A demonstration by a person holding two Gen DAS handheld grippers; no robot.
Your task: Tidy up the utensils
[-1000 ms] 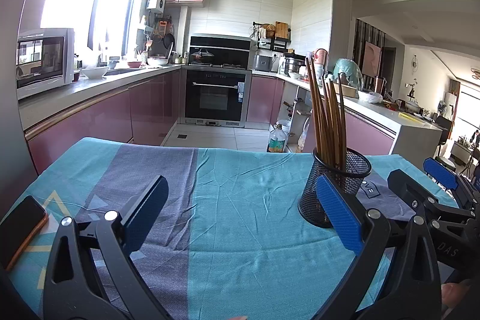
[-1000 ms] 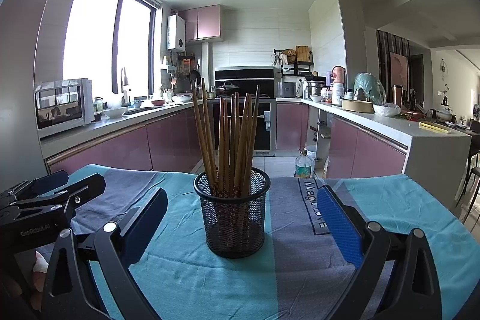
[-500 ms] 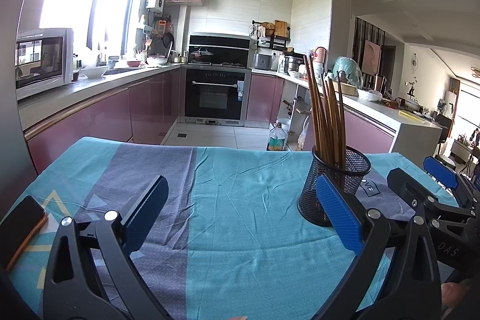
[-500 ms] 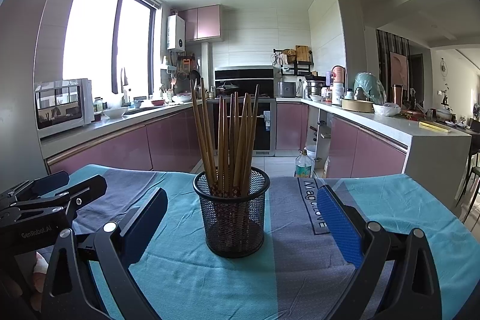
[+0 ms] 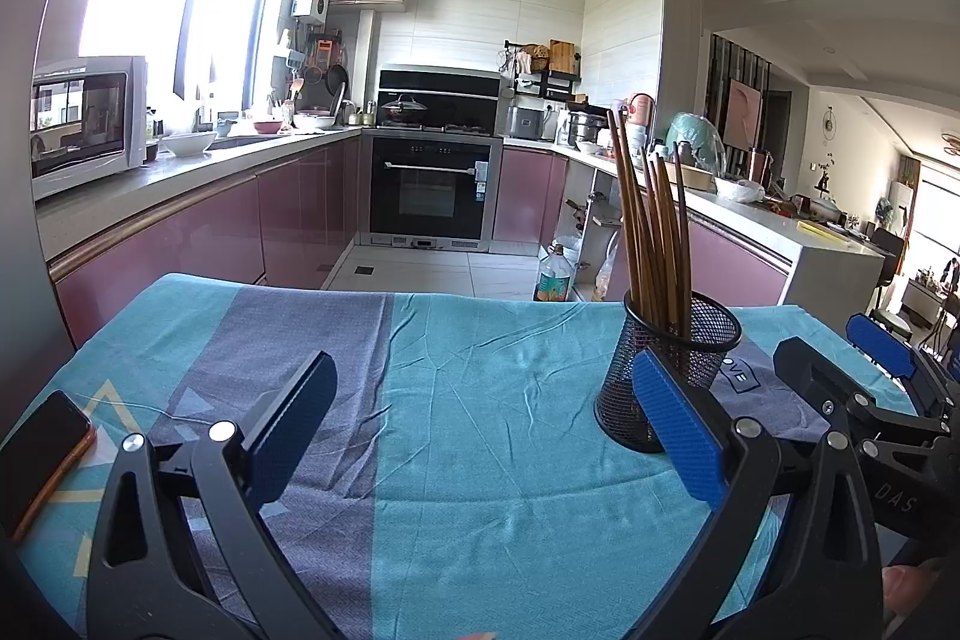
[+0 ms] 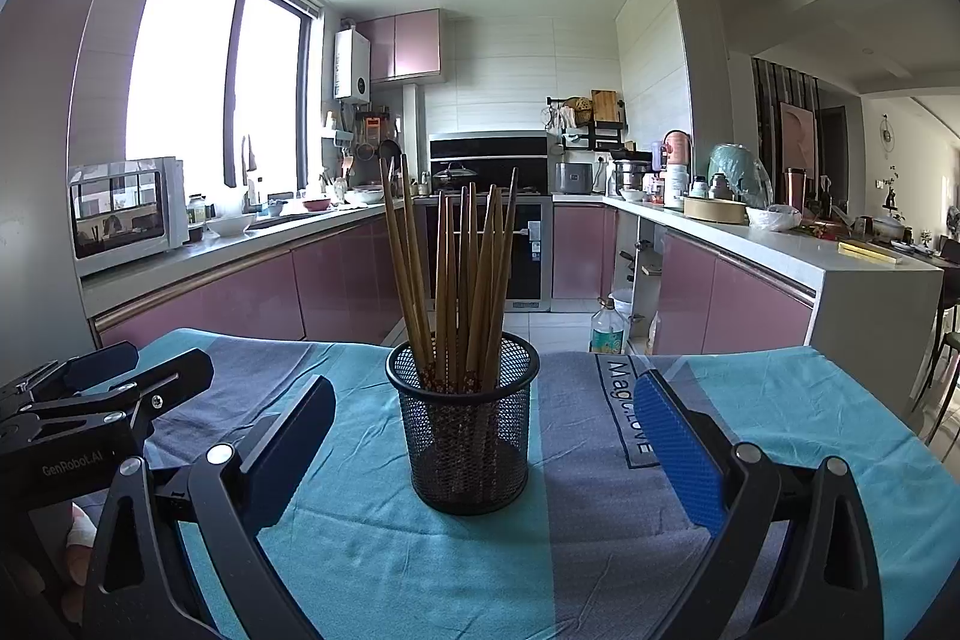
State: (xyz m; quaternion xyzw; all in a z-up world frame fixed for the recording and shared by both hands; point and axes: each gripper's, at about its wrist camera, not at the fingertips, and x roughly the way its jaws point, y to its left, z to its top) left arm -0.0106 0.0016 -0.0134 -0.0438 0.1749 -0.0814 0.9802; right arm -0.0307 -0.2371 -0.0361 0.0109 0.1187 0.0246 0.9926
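A black mesh cup [image 6: 465, 424] stands upright on the teal and grey cloth, holding several brown chopsticks [image 6: 462, 280]. It sits straight ahead of my right gripper [image 6: 483, 436], which is open with nothing between its blue pads. In the left wrist view the same mesh cup [image 5: 672, 370] with chopsticks [image 5: 654, 244] is to the right, partly behind the right finger [image 5: 678, 427]. My left gripper [image 5: 480, 427] is open and empty over bare cloth. Each gripper shows in the other's view: right gripper [image 5: 864, 388], left gripper [image 6: 102, 388].
A dark phone in an orange case [image 5: 42, 454] lies at the table's left edge. The cloth-covered table [image 5: 480, 388] ends ahead at the kitchen floor. Pink cabinets, an oven [image 5: 432, 190] and counters stand beyond. A person's fingertip [image 5: 912, 580] shows bottom right.
Both views have shifted very slightly. The cup sits a touch higher in the left view. Nothing was gripped or released.
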